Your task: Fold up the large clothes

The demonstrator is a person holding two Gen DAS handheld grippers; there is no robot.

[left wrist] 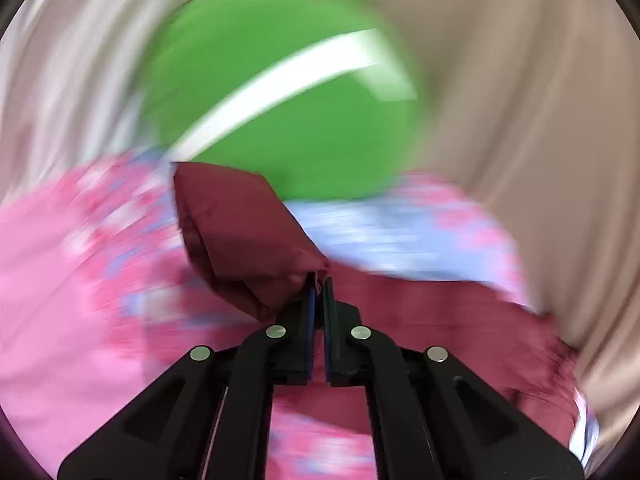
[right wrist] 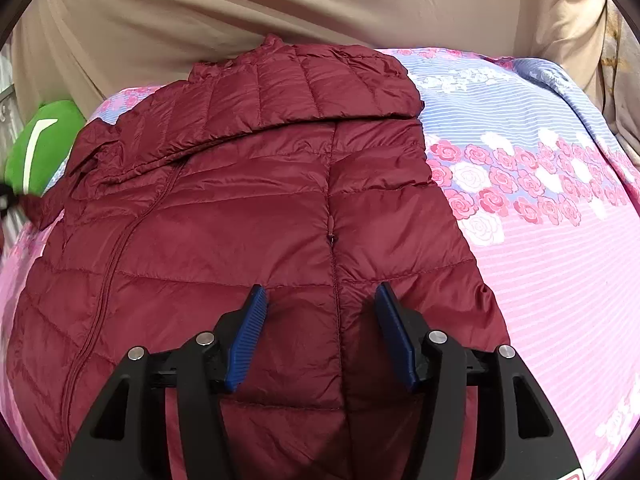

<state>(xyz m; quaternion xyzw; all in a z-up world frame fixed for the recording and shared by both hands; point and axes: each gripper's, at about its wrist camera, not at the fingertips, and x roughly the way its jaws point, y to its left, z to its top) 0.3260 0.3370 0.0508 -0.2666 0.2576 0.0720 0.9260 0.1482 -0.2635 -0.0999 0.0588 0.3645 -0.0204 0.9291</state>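
Note:
A dark red quilted puffer jacket (right wrist: 248, 216) lies spread on the bed, with one sleeve folded across its upper part. My right gripper (right wrist: 322, 304) is open and empty, its blue pads (right wrist: 248, 336) hovering over the jacket's lower middle beside a seam. My left gripper (left wrist: 319, 284) is shut on a dark red jacket sleeve end (left wrist: 240, 232), held up above the bed. The left wrist view is heavily motion-blurred. The left gripper also shows at the far left edge of the right wrist view (right wrist: 8, 196), at the sleeve end.
The bed has a pink and blue rose-patterned sheet (right wrist: 540, 220). A green cushion with a white stripe (right wrist: 40, 148) sits at the bed's far left, also in the left wrist view (left wrist: 280, 88). Beige curtain fabric (right wrist: 320, 4) hangs behind the bed.

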